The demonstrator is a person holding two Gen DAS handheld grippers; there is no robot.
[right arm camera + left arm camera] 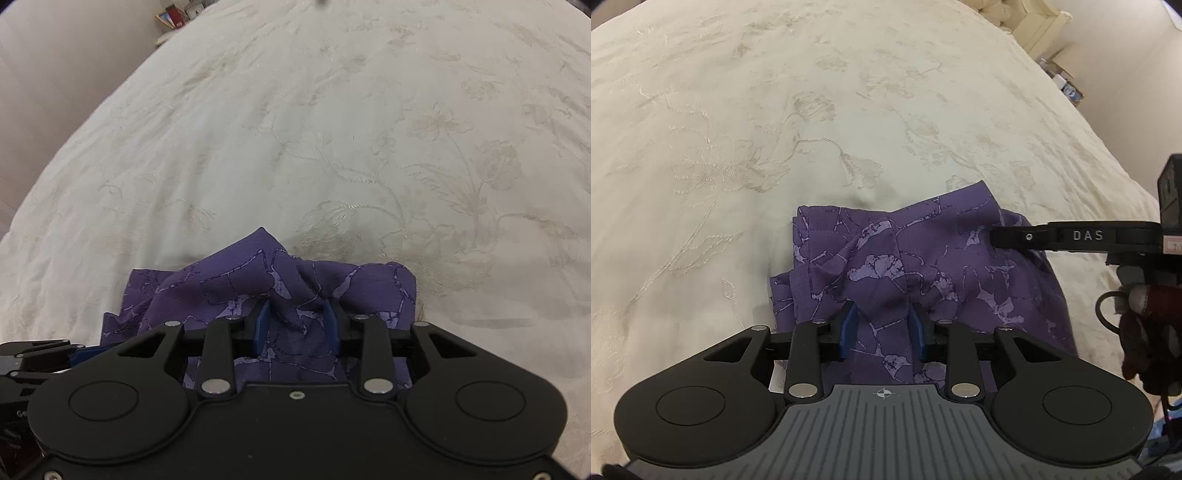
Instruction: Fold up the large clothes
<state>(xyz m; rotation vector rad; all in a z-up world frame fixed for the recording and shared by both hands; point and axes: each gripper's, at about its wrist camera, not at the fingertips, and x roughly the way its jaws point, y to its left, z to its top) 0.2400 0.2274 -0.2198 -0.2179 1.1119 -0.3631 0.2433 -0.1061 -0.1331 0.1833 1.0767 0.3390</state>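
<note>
A purple garment (pixel 908 266) with a pale lilac crackle print lies bunched and partly folded on the cream bedspread (pixel 775 129). My left gripper (pixel 883 328) points down onto its near edge, and its blue pads pinch a raised fold of the cloth. From the right, my right gripper (pixel 997 236) reaches over the garment's far right part. In the right wrist view the garment (pixel 229 288) fills the gap of my right gripper (pixel 296 326), whose blue pads press a ridge of fabric. The left gripper (pixel 81 352) shows at the lower left edge.
The embroidered bedspread (pixel 332 129) stretches far beyond the garment. A gloved hand (pixel 1145 332) holds the right gripper. Cream furniture (pixel 1045 29) and boxes (pixel 1067 81) stand off the bed's far right corner. Small items (pixel 177 14) lie by the wall.
</note>
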